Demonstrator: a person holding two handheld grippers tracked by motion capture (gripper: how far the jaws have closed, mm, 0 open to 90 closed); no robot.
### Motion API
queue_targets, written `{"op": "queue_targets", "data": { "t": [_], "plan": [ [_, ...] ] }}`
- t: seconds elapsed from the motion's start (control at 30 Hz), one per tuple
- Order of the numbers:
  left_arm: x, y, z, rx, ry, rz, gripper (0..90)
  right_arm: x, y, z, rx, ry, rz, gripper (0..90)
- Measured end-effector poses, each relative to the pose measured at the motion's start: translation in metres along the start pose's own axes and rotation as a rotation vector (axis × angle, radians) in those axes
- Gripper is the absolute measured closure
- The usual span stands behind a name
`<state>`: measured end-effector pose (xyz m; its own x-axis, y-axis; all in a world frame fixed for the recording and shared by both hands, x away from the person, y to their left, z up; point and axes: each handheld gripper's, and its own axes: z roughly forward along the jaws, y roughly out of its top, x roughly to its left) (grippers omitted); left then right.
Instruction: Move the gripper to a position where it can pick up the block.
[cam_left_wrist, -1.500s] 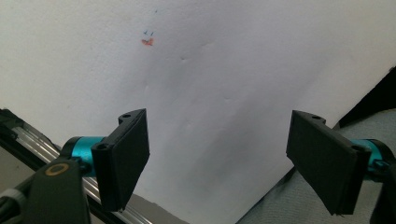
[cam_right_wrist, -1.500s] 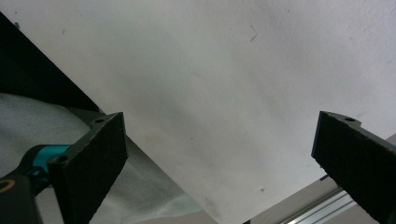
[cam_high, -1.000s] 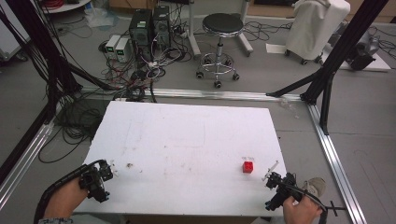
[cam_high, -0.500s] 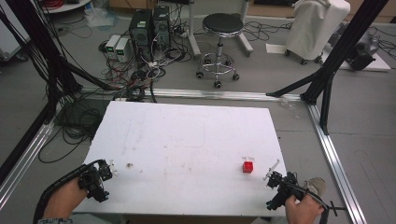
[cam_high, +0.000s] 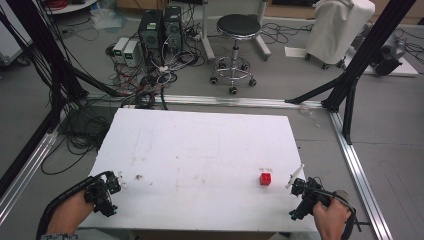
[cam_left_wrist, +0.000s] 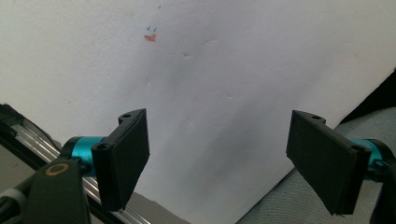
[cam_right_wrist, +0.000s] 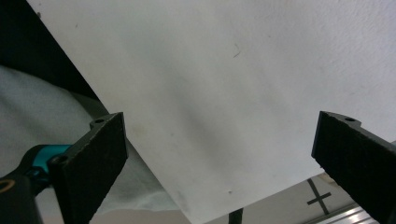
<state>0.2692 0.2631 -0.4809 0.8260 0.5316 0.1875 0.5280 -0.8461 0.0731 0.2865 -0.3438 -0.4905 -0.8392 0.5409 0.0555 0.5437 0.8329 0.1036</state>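
Idling at counter (cam_high: 200, 150) edge — left tool (cam_high: 106, 192) and right tool (cam_high: 304, 196) both wide, empty; red cube (cam_high: 265, 178) at right tool's ten o'clock — likely next reach.

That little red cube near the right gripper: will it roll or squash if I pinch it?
The red cube looks flat-sided, so it probably slides rather than rolls. It seems tiny against the open right gripper, so likely light and easily knocked. Its hardness can't be judged from here.

Left hand-held gripper (cam_high: 103, 192) low at the left, jaws wide apart; right hand-held gripper (cam_high: 306, 197) likewise
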Motion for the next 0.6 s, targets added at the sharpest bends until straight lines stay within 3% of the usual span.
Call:
{"op": "queue_targets", "data": {
  "t": [0.33,0.6],
  "plan": [
    [0.000,0.001,0.001,-0.003,0.001,0.002,21.5,-0.015,0.004,-0.013,0.000,-0.001,-0.116,2.9],
    [0.000,0.000,0.001,-0.007,0.003,-0.002,21.5,-0.024,0.023,-0.026,0.003,-0.030,-0.213,2.9]
  ]
}}
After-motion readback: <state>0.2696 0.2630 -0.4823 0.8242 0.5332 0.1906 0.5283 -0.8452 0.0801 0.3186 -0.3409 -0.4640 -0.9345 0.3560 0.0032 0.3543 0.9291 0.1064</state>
